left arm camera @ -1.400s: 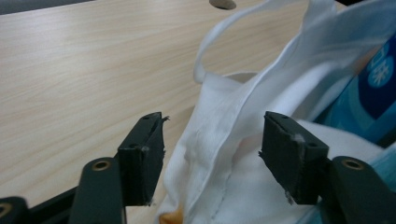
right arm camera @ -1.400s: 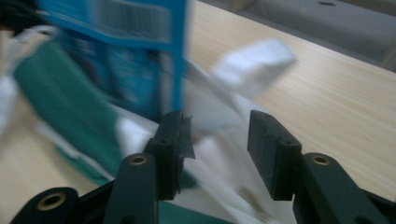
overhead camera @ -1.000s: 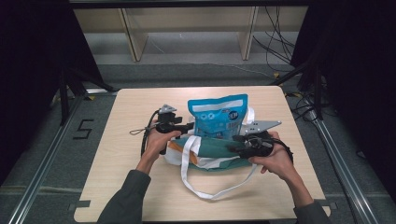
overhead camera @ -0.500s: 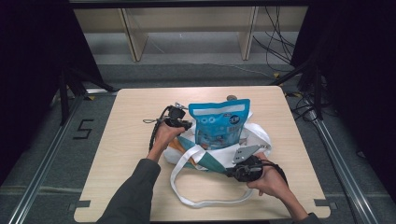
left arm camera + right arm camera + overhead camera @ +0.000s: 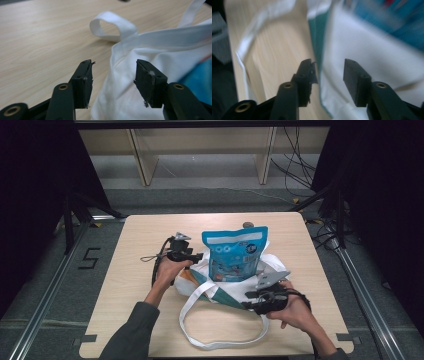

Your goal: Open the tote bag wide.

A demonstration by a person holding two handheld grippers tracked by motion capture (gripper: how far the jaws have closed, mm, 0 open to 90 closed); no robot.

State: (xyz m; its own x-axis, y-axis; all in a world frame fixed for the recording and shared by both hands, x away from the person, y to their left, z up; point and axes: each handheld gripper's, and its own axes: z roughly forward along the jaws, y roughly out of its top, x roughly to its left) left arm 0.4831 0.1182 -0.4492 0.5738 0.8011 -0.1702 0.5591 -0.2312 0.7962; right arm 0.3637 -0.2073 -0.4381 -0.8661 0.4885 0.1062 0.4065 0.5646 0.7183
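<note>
A white tote bag [image 5: 196,289] with a teal print lies on the table, and a blue snack pouch [image 5: 235,256] stands in its mouth. My left gripper [image 5: 199,256] is at the bag's left rim. In the left gripper view, my left gripper [image 5: 113,67] has just been opening, and the bag's white hem [image 5: 150,50] lies loosely between its jaws. My right gripper [image 5: 248,299] is at the bag's near right corner. In the right gripper view, my right gripper [image 5: 328,66] has also just been opening, and the bag's teal-edged cloth [image 5: 374,50] sits unpinched between its jaws.
The bag's long white handle [image 5: 220,343] loops toward the table's near edge, and the other handle [image 5: 112,25] curls behind the bag. A small dark round object [image 5: 247,225] sits behind the pouch. The wooden table [image 5: 140,235] has bare room on its left and far sides.
My right gripper has moved from the bag's right side toward its near corner. The left gripper went to the bag's rim and drew slightly back. The handle loop has shifted.
</note>
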